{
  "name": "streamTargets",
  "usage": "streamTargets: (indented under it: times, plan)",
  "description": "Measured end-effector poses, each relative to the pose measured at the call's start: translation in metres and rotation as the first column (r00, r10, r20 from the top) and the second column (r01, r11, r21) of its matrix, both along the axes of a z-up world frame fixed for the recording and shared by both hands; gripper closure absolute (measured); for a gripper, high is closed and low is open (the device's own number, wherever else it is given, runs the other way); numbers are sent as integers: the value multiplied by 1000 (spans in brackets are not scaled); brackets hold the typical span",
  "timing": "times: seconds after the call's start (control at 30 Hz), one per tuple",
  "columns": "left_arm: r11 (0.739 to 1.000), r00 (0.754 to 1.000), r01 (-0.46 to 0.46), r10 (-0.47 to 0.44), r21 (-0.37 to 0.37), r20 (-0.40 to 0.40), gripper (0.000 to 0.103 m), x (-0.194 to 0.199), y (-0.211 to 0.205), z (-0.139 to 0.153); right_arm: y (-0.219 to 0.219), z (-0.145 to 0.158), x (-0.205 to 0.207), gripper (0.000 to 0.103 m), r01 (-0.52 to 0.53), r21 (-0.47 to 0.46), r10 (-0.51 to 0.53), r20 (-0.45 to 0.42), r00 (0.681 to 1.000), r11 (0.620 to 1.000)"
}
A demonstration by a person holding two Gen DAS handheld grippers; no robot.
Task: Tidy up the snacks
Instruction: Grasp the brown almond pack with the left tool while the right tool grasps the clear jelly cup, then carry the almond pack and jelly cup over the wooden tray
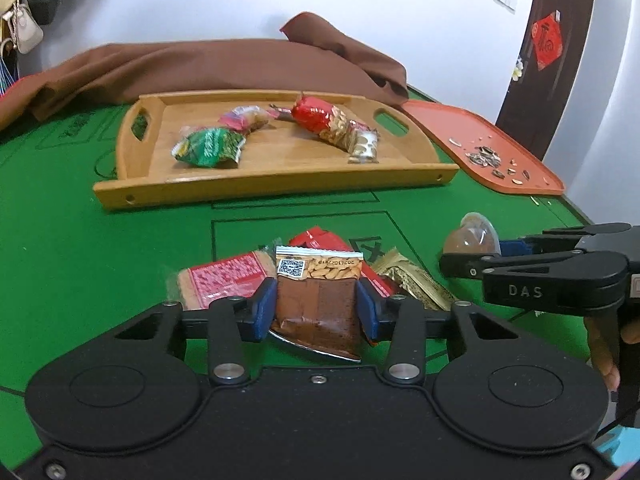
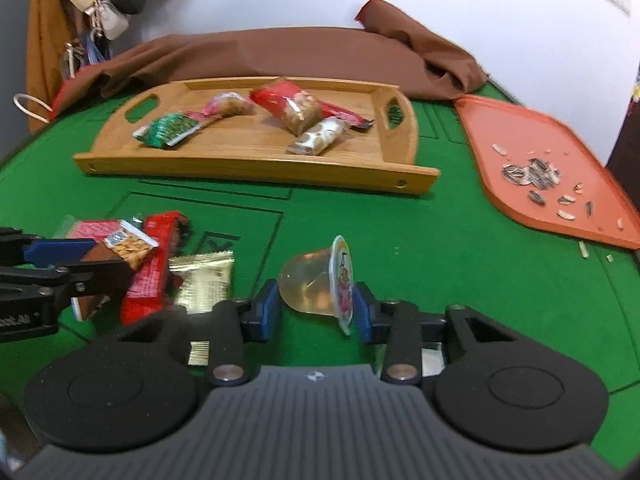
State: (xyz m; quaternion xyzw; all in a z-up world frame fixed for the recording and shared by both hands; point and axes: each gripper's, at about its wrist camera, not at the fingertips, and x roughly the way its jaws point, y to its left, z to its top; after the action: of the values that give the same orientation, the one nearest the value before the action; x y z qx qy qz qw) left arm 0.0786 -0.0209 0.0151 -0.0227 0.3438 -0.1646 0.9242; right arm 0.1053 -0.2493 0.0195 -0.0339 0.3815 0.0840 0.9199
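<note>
The left gripper (image 1: 316, 308) has its blue pads pinching a brown foil packet with a clear window of nuts (image 1: 318, 300), held just above the loose pile of red and gold wrappers (image 1: 408, 280) on the green felt table (image 1: 100, 248). The right gripper (image 2: 316, 308) has its fingers closed around a clear plastic jelly cup (image 2: 316, 284) lying on its side, the printed lid against the right pad. Both snacks appear bound for the light wooden tray with cut-out handles (image 1: 280, 180), which already holds several packets. The round cup could squirt out of the pads, so the squeeze should stay firm and the lift level. Each item should clear the tray's near rim before lowering into a bare patch of wood, away from the orange plastic tray of sunflower seed shells (image 2: 552, 168).
</note>
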Motion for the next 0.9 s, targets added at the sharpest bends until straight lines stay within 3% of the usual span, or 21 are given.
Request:
streamTargets:
  times: [0.27, 0.9]
  plan:
    - [999, 998, -41, 40, 14, 50, 63, -1, 11, 16, -5, 6, -1, 64, -2, 39, 2, -5, 1000, 999]
    - [993, 989, -121, 120, 6, 86, 63, 45, 33, 41, -14, 34, 32, 66, 12, 157, -9, -19, 1000, 987]
